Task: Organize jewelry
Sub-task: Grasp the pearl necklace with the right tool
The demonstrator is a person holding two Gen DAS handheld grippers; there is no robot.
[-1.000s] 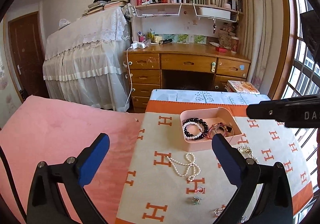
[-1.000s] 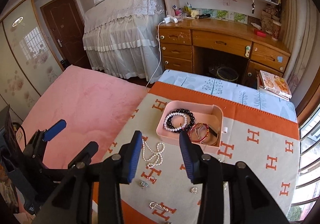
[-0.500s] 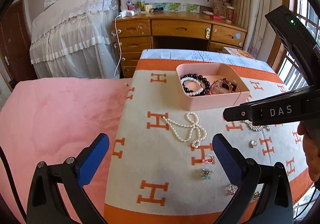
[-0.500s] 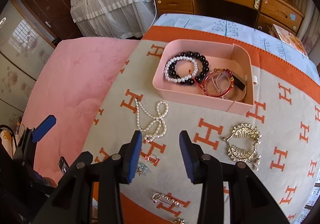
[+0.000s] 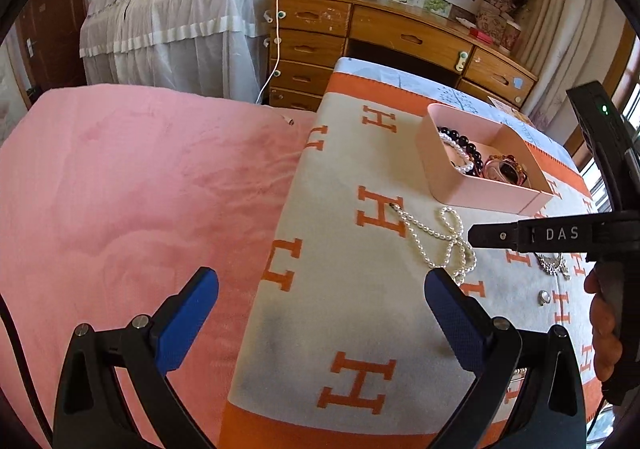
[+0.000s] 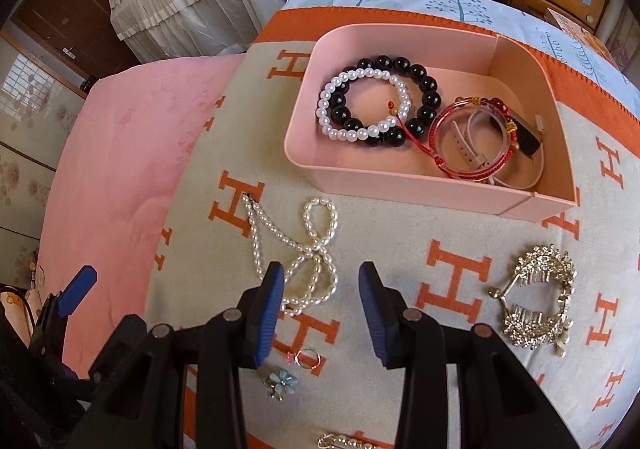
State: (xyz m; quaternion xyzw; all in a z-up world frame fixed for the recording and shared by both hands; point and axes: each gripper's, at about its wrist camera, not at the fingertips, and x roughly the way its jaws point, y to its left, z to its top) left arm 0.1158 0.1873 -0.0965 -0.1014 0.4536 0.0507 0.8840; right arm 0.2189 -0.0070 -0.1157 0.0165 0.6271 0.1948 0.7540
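A pink box (image 6: 400,185) on the H-patterned blanket (image 6: 400,241) holds a black bead bracelet (image 6: 424,97), a white pearl bracelet (image 6: 352,135), red bangles (image 6: 460,169) and a watch. A loose pearl necklace (image 6: 308,249) lies in front of the box, also in the left wrist view (image 5: 432,241). My right gripper (image 6: 322,289) is open, low over the blanket, its left pad over the necklace's near end. A ring (image 6: 308,357), a blue flower piece (image 6: 280,383) and a rhinestone hair clip (image 6: 536,301) lie nearby. My left gripper (image 5: 320,317) is open and empty at the blanket's left edge.
The blanket lies on a bed with a pink cover (image 5: 132,189) to the left. A wooden desk (image 5: 400,33) and a lace-draped piece of furniture (image 5: 176,9) stand beyond. A pearl pin (image 6: 344,441) lies at the near blanket edge.
My right gripper has dropped and moved forward to the pearl necklace. My left gripper has swung left and lower, over the blanket's edge. Both stayed open.
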